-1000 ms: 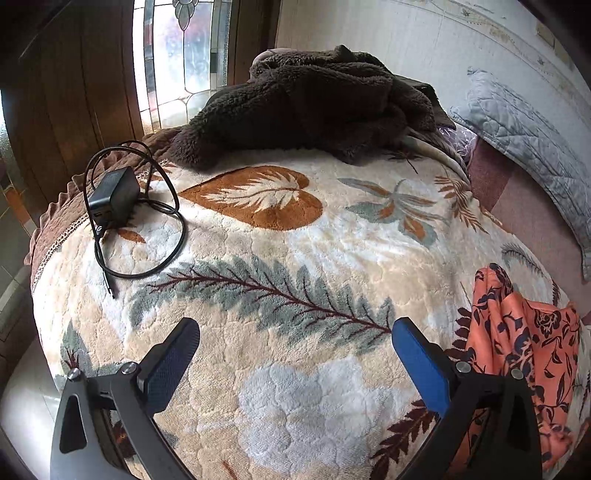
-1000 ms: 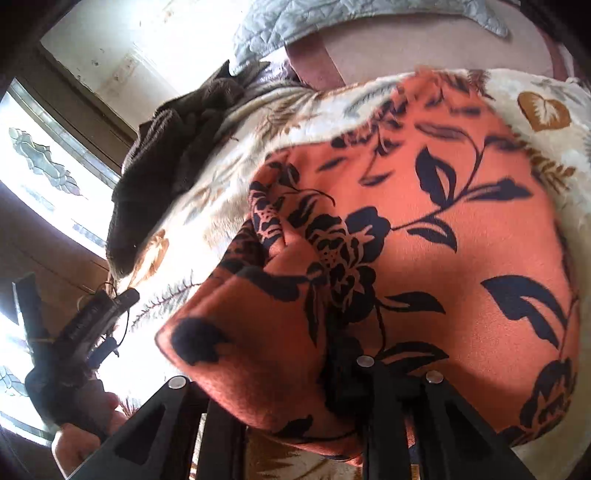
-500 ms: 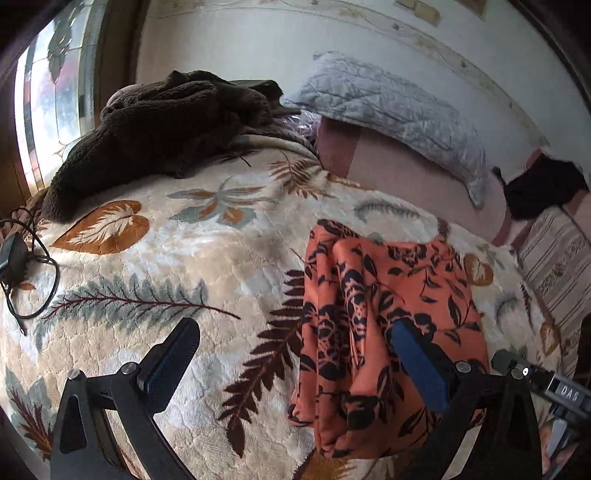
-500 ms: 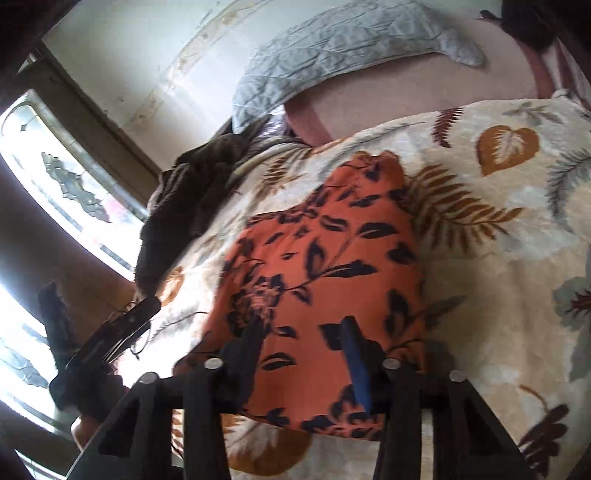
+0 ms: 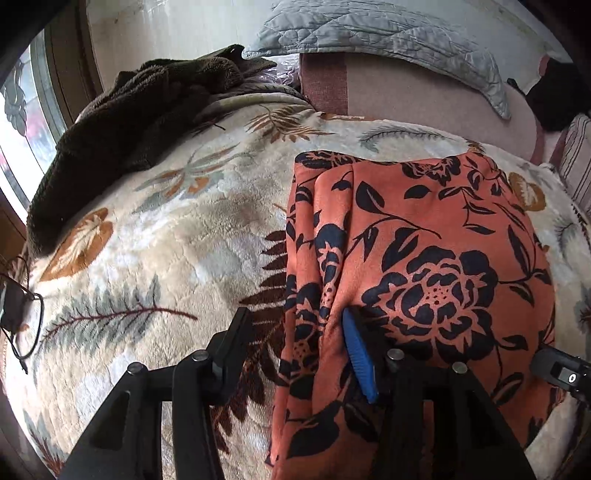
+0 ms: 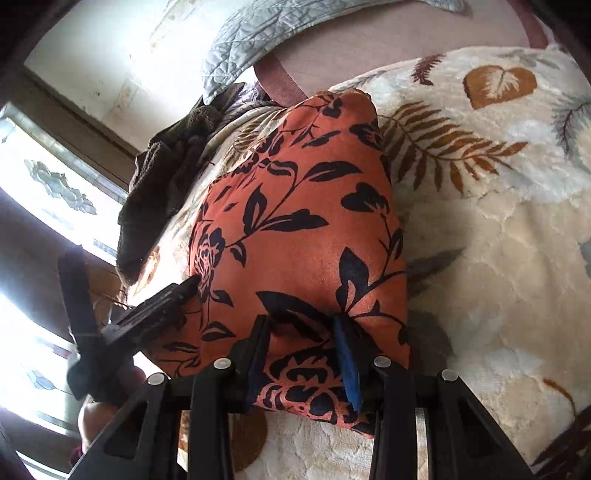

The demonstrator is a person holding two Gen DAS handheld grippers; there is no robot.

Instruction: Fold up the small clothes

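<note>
An orange garment with a black flower print (image 5: 424,258) lies folded on the leaf-patterned blanket (image 5: 155,236). My left gripper (image 5: 295,332) straddles its left folded edge. The blue pad (image 5: 356,350) digs into the cloth while the other finger (image 5: 236,336) rests on the blanket beside it; the jaws are closing. In the right wrist view the garment (image 6: 295,229) stretches away from my right gripper (image 6: 301,332), whose tips push down on the near hem with cloth lying between the parted fingers. The left gripper (image 6: 166,306) shows at the garment's left side, the right gripper (image 5: 557,373) at its right.
A dark brown fleece (image 5: 122,122) is heaped at the far left by the stained-glass window (image 6: 55,184). A grey quilted pillow (image 5: 369,33) lies along the back wall. A black charger with its cable (image 5: 14,306) sits at the blanket's left edge. Striped fabric (image 5: 576,158) lies at the right.
The right gripper laid the lifted garment flat and drew back to its near hem, jaws parted. The left gripper swung right from bare blanket to the garment's left edge and its jaws narrowed.
</note>
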